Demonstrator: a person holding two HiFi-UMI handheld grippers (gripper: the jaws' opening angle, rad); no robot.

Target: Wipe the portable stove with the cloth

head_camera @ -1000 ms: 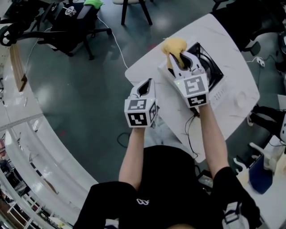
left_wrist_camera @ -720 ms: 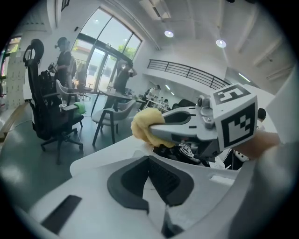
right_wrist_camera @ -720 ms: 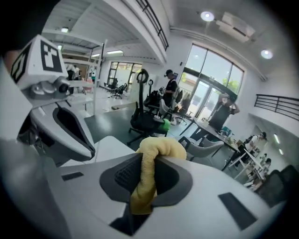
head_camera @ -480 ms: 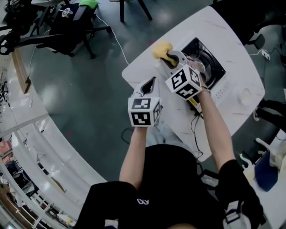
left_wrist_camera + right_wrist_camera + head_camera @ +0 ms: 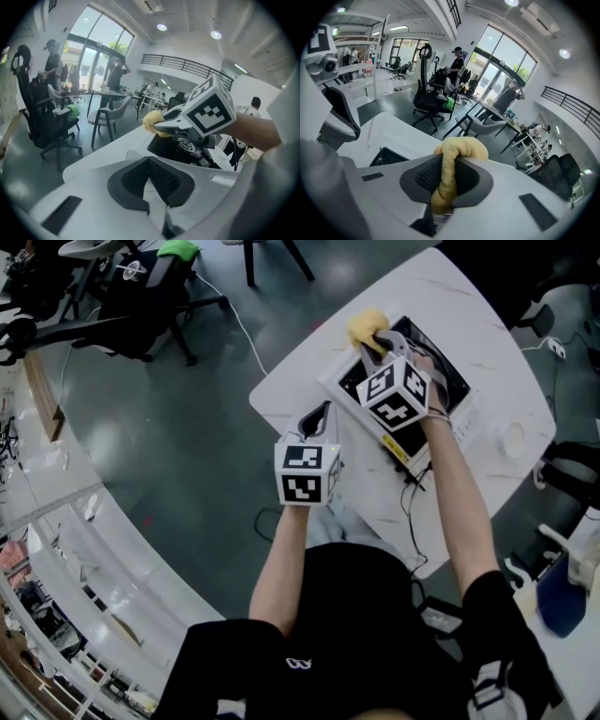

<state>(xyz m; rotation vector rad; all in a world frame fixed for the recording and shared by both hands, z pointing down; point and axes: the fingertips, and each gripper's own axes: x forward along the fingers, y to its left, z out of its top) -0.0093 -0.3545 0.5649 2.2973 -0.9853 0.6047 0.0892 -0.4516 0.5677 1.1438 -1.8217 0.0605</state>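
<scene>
Pinching the yellow cloth (image 5: 366, 326) tight at the portable stove's (image 5: 450, 381) far left edge, the right gripper (image 5: 381, 339) has the stovetop lying rightward and nearer; the left gripper (image 5: 317, 415) hangs aside, jaws together, empty.

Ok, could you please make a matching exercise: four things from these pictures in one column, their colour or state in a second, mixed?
1 cloth
2 left gripper
3 portable stove
4 table

A white
B black top
C yellow, clamped in right gripper
D shut, empty

Pairs: 1-C, 2-D, 3-B, 4-A
</scene>
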